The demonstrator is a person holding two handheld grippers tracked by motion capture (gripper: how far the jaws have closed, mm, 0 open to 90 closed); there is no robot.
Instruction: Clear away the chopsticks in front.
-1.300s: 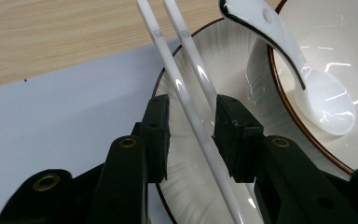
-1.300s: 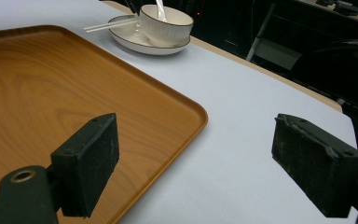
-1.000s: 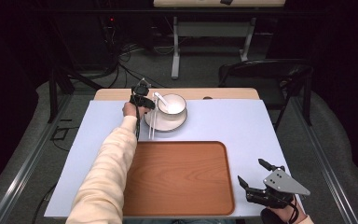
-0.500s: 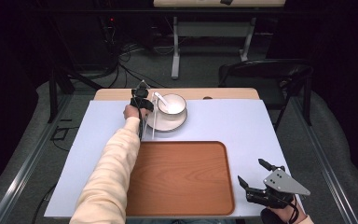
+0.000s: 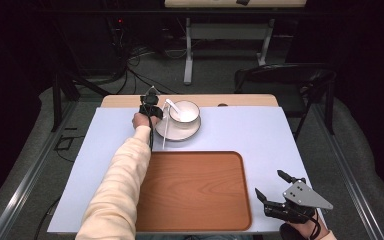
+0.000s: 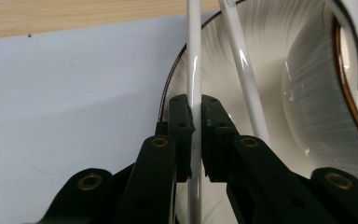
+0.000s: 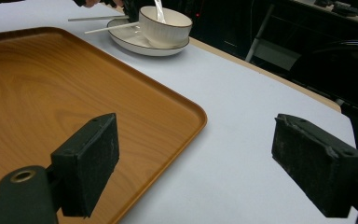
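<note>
While my left tongs (image 6: 193, 123) pinch one white chopstick (image 6: 194, 56) over the saucer (image 6: 265, 93), beside the bowl (image 5: 185, 112), my right tongs (image 7: 196, 172) gape wide just off the tray (image 7: 51, 88).

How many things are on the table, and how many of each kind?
Chopsticks: 2
Bowl: 1
Plate: 1
Spoon: 1
Tray: 1
Total: 6
</note>
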